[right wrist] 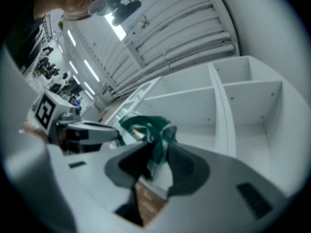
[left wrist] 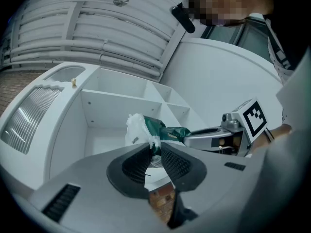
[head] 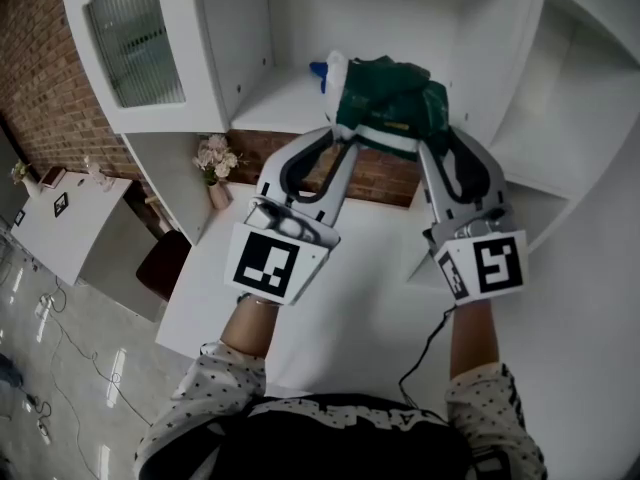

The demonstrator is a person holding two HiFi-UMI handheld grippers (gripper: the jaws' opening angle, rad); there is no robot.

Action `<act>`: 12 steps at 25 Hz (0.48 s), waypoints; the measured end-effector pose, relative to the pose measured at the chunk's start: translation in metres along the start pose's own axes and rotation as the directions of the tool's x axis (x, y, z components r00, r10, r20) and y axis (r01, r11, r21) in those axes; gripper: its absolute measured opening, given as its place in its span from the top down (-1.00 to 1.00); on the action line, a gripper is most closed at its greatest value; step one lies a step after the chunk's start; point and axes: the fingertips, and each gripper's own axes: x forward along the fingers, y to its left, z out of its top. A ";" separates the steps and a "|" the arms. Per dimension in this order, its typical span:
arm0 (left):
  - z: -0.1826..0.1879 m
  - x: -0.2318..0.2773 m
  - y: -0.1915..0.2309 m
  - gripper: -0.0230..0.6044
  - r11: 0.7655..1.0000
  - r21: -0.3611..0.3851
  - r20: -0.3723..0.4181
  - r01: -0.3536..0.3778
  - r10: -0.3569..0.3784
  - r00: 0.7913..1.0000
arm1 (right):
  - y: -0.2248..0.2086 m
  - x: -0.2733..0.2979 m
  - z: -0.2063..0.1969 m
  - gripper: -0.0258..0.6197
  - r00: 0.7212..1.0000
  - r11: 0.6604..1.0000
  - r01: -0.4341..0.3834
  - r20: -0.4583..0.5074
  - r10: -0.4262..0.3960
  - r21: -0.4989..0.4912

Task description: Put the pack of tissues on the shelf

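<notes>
Above the white table [head: 370,268], the left gripper [head: 338,140] and the right gripper [head: 437,138] reach up side by side. Each has its jaws only narrowly parted and pinched on one end of the green-and-white plastic pack of tissues [head: 388,103]. The left grips the crumpled white end, the right the green film. The pack is held between them at the front edge of the white cabinet shelf [head: 268,108]; contact with the board cannot be told. A vase of pale flowers [head: 214,163] stands near the table's far left corner.
</notes>
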 end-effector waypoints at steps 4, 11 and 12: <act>-0.003 0.001 0.000 0.61 1.000 0.009 -0.002 -0.004 0.004 1.000 | 0.000 0.001 -0.002 0.48 1.000 1.000 0.001 -0.002 -0.001 -0.016; -0.017 0.007 0.007 0.61 1.000 -0.002 -0.034 -0.014 0.014 0.999 | -0.002 0.010 -0.010 0.48 1.000 0.999 0.003 -0.031 -0.004 -0.041; -0.020 0.008 0.007 0.61 1.000 -0.003 -0.043 -0.016 0.016 0.999 | -0.002 0.011 -0.012 0.48 0.999 0.999 0.001 -0.038 -0.002 -0.041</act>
